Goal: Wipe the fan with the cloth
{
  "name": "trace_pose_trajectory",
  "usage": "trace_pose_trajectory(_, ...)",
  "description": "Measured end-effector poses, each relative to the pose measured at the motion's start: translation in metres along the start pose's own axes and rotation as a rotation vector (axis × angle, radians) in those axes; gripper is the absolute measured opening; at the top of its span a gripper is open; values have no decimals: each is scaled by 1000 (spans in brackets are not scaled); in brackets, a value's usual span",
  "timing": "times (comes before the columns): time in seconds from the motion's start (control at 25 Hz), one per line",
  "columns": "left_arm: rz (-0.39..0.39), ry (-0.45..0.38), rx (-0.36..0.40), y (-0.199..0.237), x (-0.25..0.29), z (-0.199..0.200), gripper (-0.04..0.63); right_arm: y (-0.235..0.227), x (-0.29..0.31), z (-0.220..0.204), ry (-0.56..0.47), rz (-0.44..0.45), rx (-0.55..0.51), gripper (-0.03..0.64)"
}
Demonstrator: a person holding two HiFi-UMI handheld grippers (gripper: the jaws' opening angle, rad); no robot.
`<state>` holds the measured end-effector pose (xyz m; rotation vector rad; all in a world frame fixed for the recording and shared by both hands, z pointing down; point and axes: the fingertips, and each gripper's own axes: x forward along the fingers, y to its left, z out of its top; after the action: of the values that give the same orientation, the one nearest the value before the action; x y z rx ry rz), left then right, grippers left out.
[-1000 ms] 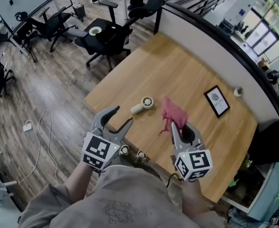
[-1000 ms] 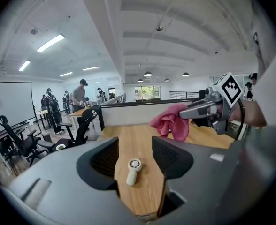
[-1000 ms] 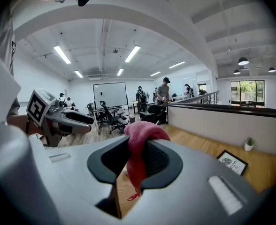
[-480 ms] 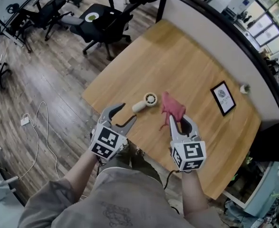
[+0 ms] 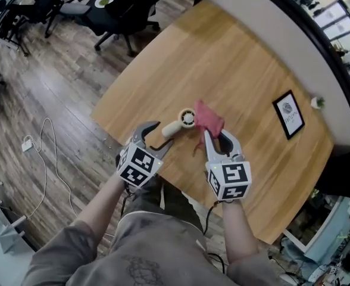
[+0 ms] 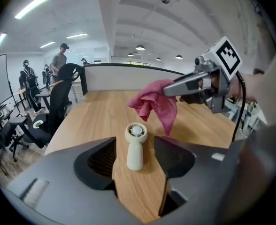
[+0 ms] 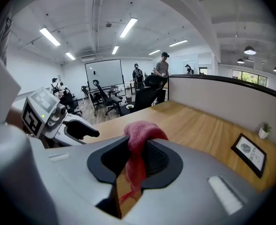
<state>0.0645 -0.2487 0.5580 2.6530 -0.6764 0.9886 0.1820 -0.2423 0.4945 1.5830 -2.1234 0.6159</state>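
A small white handheld fan (image 5: 181, 123) lies flat on the wooden table (image 5: 234, 58), handle toward me. My left gripper (image 5: 158, 136) is open just left of the handle. Its jaws have just been opening. In the left gripper view the fan (image 6: 134, 146) shows in the gap between them, untouched. My right gripper (image 5: 218, 137) is shut on a pink cloth (image 5: 208, 119). The cloth bunches above the jaws and hangs right beside the fan's round head. In the right gripper view the cloth (image 7: 140, 135) is pinched between the pads, with a tail dangling below.
A black picture frame (image 5: 288, 113) lies at the table's right, and a small potted plant (image 5: 316, 102) stands by the partition wall. Office chairs (image 5: 112, 5) stand beyond the table's far left corner. A cable (image 5: 44, 148) lies on the floor. People stand far off.
Both grippers have come down toward the table and closer to the fan. The cloth now hangs next to the fan's head. The left jaws stand a little wider.
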Motion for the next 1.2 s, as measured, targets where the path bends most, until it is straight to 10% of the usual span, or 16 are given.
trace_pose_trajectory(0.6, -73, 140, 30, -1, 77, -74, 255, -19, 73, -55, 98, 10, 87, 77)
trace_pose_trajectory(1.2, -38, 76, 73, 3, 82, -78, 196, 51, 114, -75, 195, 159, 69, 77)
